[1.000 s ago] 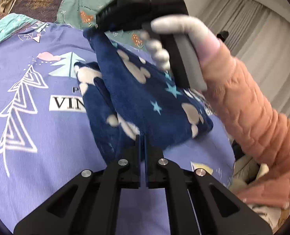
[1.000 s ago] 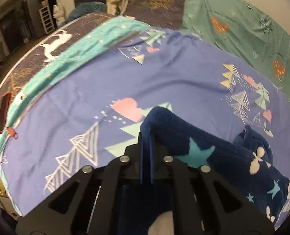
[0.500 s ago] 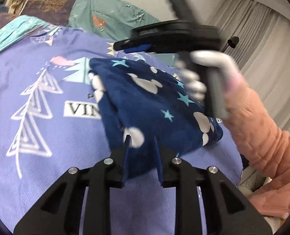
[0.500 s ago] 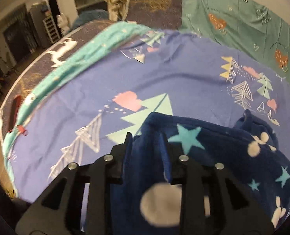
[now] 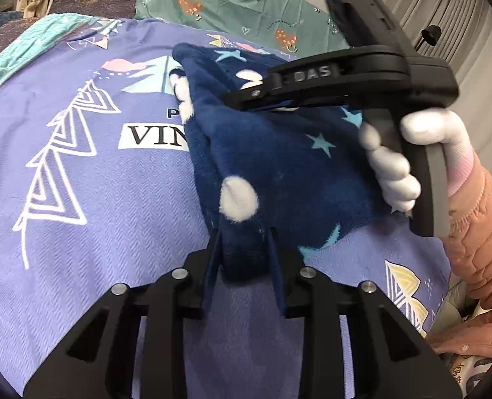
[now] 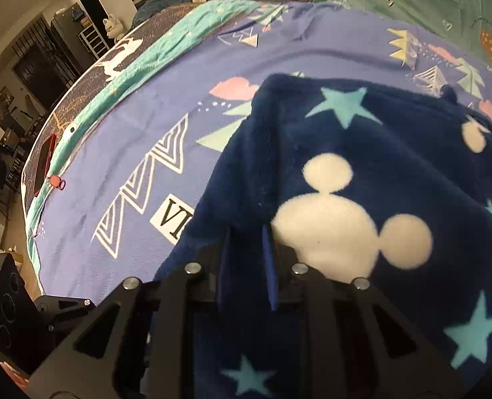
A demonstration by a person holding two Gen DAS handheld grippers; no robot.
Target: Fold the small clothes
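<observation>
On the purple bedspread (image 5: 79, 199) the navy fleece garment (image 5: 279, 166) lies doubled over, one fold apparently laid. The left gripper (image 5: 244, 252) is opening narrowly, its corner loose between the jaws. The right gripper (image 6: 246, 249) is closing narrowly over the upper layer; smoothing and further folds look left.

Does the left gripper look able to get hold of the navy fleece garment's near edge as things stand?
Probably yes. The left gripper already has the navy fleece garment bunched between its opening jaws, nothing blocking; the right gripper works the far side.
</observation>
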